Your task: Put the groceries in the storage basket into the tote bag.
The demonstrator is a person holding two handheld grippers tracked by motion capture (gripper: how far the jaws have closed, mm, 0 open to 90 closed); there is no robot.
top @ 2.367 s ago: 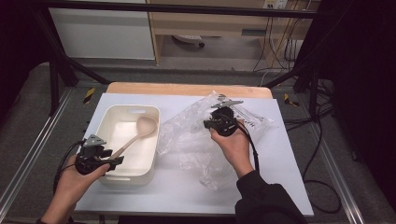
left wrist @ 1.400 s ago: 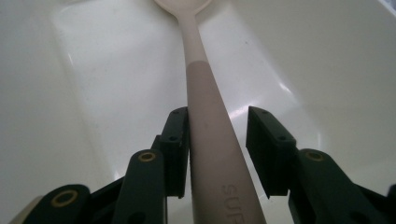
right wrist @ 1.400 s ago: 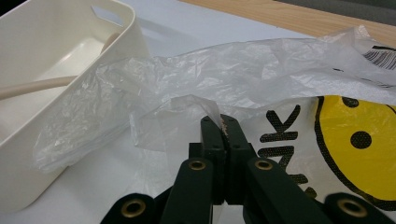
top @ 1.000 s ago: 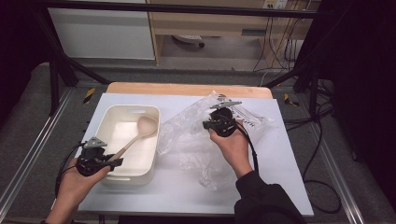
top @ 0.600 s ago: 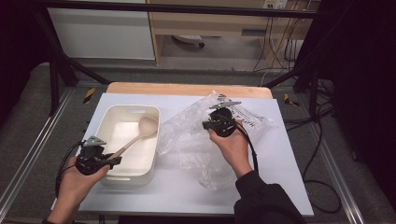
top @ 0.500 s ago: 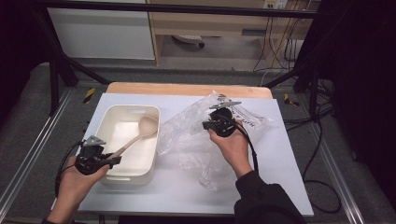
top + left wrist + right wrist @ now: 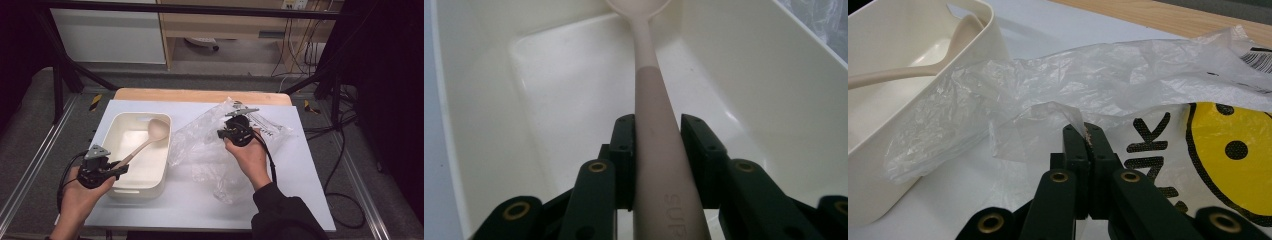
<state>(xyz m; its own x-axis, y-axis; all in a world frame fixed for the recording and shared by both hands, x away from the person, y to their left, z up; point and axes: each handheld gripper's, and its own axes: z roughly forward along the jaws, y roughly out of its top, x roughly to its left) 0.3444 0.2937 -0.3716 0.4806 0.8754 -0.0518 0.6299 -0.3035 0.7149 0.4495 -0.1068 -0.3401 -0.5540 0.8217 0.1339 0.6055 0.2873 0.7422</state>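
My left gripper [image 7: 111, 169], at 8 o'clock on the table, clamps the spoon [image 7: 651, 107] by its handle end; the bowl rests against the far wall inside the bin [image 7: 120, 189]. My right gripper [image 7: 1087, 145], near 1 o'clock, pinches a fold of the bag [image 7: 200, 145]. Risks, as I judge them: the thin film may tear or slip free, and the spoon, held so far back, may pivot and catch the bin's rim.

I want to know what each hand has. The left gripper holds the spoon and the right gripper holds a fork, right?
Not a fork. The right gripper is shut on a fold of the plastic bag, as the right gripper view shows. The left gripper does hold the spoon.
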